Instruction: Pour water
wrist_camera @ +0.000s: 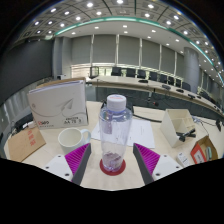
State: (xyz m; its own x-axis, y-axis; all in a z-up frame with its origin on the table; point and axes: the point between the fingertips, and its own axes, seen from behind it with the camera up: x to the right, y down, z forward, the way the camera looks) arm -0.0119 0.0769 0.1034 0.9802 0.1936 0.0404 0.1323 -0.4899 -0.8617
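Bottle [115, 133]: clear plastic, upright, white cap on top; stands on a red coaster [113, 167] on the table [160, 135]. Contents cannot be told through the clear wall.
Gripper [112, 160]: fingers spread wide, holding nothing; the bottle stands between them with a gap on each side.
Pads [78, 156]: magenta, one on either side of the bottle's lower half, neither touching it.
Bowl [70, 137]: white, on the table to the left of the bottle, just beyond the left finger; looks empty, though its bottom is hard to see.
Box [58, 104]: large, white, closed, standing behind the bowl.
Cardboard [24, 142]: brown piece lying at the table's left end, beside the bowl.
Carton [181, 127]: open white box right of the bottle, beyond the right finger; its contents cannot be made out.
Room: long desks and dark chairs behind the table, ceiling lights above.
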